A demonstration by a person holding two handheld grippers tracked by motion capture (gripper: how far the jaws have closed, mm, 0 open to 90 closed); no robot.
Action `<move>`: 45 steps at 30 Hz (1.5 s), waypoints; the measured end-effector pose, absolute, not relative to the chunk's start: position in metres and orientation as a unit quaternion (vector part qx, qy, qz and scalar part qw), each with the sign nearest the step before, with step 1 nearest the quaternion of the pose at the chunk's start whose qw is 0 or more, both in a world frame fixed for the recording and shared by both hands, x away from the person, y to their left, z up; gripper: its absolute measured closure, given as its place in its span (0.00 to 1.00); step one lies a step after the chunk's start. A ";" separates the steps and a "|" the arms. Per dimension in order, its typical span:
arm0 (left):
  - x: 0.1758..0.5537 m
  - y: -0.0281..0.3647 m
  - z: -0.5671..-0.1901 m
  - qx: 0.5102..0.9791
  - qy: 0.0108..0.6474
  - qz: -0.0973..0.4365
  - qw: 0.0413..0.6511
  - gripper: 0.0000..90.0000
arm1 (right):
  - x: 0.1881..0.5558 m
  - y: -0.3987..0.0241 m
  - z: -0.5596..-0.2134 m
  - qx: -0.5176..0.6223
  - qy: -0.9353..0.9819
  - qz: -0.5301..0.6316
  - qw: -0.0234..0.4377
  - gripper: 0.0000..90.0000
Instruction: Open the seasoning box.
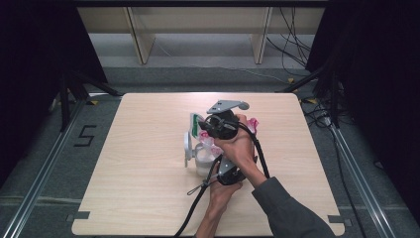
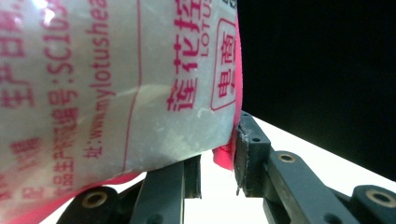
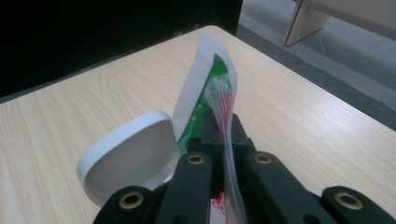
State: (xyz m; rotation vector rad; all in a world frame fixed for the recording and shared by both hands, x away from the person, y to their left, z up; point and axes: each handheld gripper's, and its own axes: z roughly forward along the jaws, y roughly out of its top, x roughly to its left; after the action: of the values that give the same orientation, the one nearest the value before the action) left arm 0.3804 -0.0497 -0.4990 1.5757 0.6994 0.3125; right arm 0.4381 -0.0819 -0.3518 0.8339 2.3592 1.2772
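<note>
A plastic bag with pink print and white contents hangs between the jaws of my left gripper, and its side presses on the right pad. In the high view the left gripper sits low at the table's middle, partly under the other hand. My right gripper is shut on the bag's thin clear top edge. The high view shows this gripper above a white tub. The tub's round lid stands open beside a green-and-white card.
The light wooden table has bare surface on all sides of the hands. Black cables trail from the grippers toward the front edge. Beyond the far edge lie grey floor, wooden legs and loose cables.
</note>
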 end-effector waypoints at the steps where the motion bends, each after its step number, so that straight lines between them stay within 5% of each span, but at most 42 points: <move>1: 0.381 -0.049 -0.499 0.692 0.306 0.138 0.639 0.82 | 0.438 -0.082 -0.352 0.292 0.829 0.447 0.166 1.00; 45: 0.379 -0.053 -0.500 0.688 0.309 0.137 0.642 0.82 | 0.437 -0.084 -0.354 0.295 0.827 0.446 0.172 1.00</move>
State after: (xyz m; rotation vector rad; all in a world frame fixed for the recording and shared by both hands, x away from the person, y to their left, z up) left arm 0.3793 -0.0533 -0.4998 1.5675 0.7037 0.3128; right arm 0.4374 -0.0838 -0.3539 0.8384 2.3470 1.2662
